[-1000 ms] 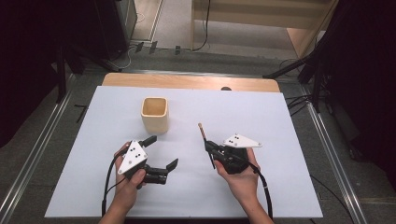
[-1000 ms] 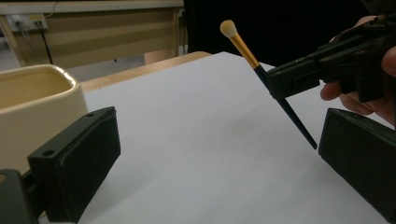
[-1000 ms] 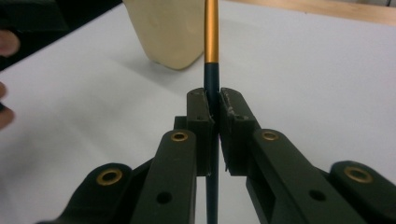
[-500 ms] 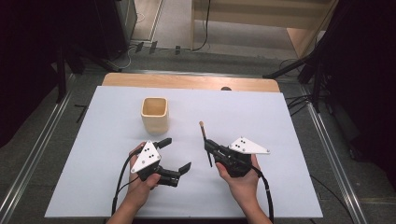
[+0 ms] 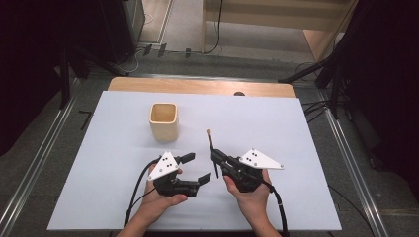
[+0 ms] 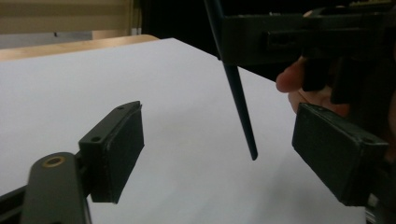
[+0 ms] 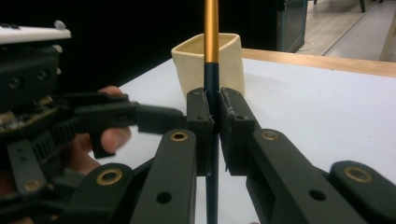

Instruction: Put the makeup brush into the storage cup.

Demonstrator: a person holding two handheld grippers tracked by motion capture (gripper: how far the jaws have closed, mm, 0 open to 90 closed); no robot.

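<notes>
From the high view, the right claw [image 5: 216, 157] is pinching a thin dark brush [image 5: 212, 150] partway along its stem, pale tip pointing toward the far edge of the white counter [image 5: 296, 128]. The cream cup [image 5: 163, 121] stands well apart, up and to the left. The left claw [image 5: 195, 168] sits just beside the right one, jaws spread with nothing gripped, and they have just been closing in a little. The right gripper view gives the detail: both pads clamp flat on the dark stem [image 7: 211, 121], which turns gold above them, with the cup [image 7: 187, 65] right behind. The left gripper view adds this: the stem's pointed lower end [image 6: 243, 112] hangs free above the counter [image 6: 70, 84], between the left claw's parted pads [image 6: 119, 149].
</notes>
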